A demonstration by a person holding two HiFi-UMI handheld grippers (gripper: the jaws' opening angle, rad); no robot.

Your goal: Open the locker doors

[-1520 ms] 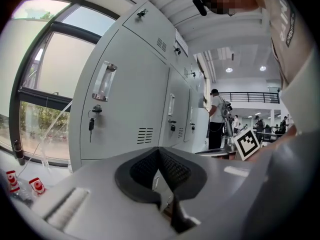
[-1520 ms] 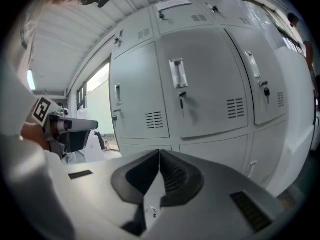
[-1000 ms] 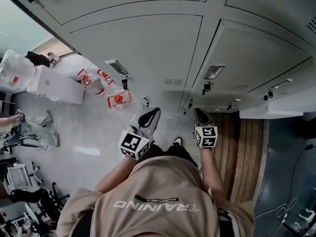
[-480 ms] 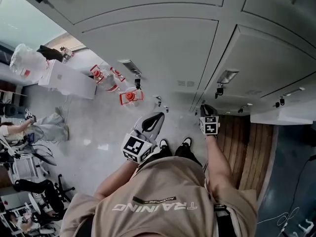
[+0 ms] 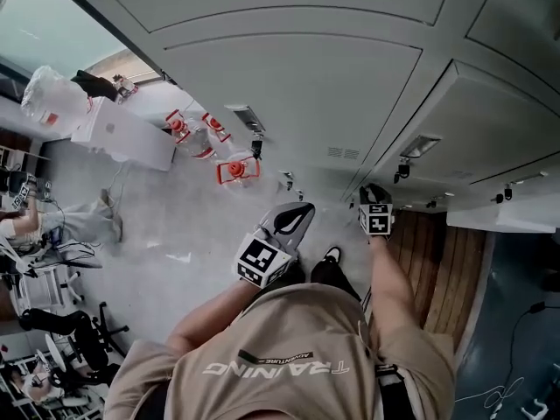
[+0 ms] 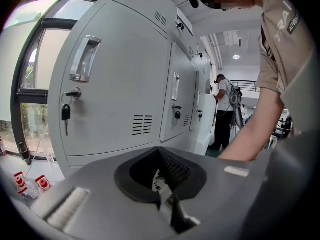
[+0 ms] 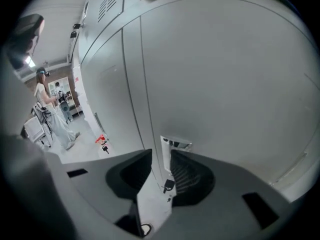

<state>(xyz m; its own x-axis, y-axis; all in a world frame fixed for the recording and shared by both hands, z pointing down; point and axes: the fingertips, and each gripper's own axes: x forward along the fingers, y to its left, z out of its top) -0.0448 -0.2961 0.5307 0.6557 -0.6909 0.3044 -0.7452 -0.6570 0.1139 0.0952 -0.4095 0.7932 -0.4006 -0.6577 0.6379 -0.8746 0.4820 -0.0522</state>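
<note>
The grey locker doors [image 5: 289,94] face the person. Those in view look closed, so all the opening seems left to do. The right gripper [image 7: 160,160] has just been spreading its jaws, which stand apart in line with a handle [image 7: 176,144] at one door's edge, not pressing it. The left gripper [image 6: 161,156] is clenched on nothing.

Grey floor [image 5: 175,226]: 3 red-capped water jugs [image 5: 236,171], white box [image 5: 122,134] nr them; wood-slat platform [image 5: 437,261] at rt.
</note>
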